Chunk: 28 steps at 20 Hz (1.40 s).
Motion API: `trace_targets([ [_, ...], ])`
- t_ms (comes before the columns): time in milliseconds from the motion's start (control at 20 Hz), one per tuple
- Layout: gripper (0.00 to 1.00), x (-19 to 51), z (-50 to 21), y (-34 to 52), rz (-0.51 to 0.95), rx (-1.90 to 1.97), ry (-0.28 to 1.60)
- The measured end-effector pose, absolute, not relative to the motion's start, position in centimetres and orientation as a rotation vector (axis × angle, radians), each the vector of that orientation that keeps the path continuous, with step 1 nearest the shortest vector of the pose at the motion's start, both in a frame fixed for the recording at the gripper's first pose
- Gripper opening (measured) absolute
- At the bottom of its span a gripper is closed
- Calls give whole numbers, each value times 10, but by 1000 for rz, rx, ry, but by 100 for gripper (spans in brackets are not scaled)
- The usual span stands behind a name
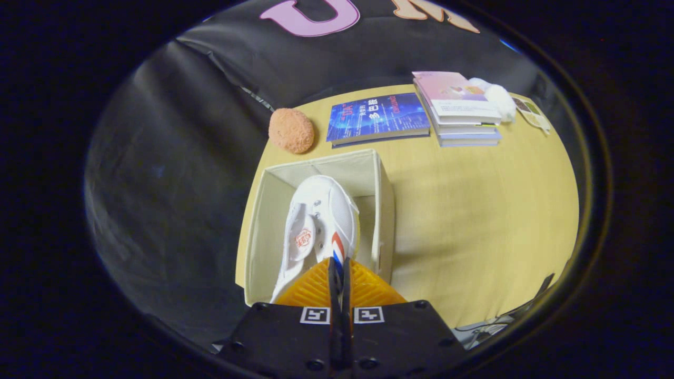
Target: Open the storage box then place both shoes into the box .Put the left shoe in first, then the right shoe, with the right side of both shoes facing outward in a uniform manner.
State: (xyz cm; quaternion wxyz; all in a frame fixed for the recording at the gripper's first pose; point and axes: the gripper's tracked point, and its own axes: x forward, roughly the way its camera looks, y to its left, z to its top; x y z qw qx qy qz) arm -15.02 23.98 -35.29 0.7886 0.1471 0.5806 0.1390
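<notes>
Orange fuzzy ball (291, 130) seen beyond fingers, left. Blue book (378, 118) laid flat beside it; stack of books (459, 108) further right; white bundle (498, 100) behind stack.

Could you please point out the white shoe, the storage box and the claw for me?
white shoe (321, 210): gripper view, on its toe upper.
storage box (387, 210): gripper view, on its right wall.
claw (339, 273): gripper view, fingers pinching the shoe's side.

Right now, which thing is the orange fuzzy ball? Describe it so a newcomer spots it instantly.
Start at the wooden table and find the open white box where the hand-held gripper is shut on a white shoe. Beyond the box, beside the blue book, sits the ball: the one round, fuzzy, orange thing among flat books.
</notes>
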Motion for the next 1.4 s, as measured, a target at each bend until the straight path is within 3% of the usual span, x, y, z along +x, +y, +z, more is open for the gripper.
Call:
trace_targets([
  [400, 3, -141, -357, 237, 251, 365, 1212],
  [750, 2, -103, -311, 254, 281, 469, 1091],
  [1400, 2, -102, -306, 248, 291, 452, 1082],
])
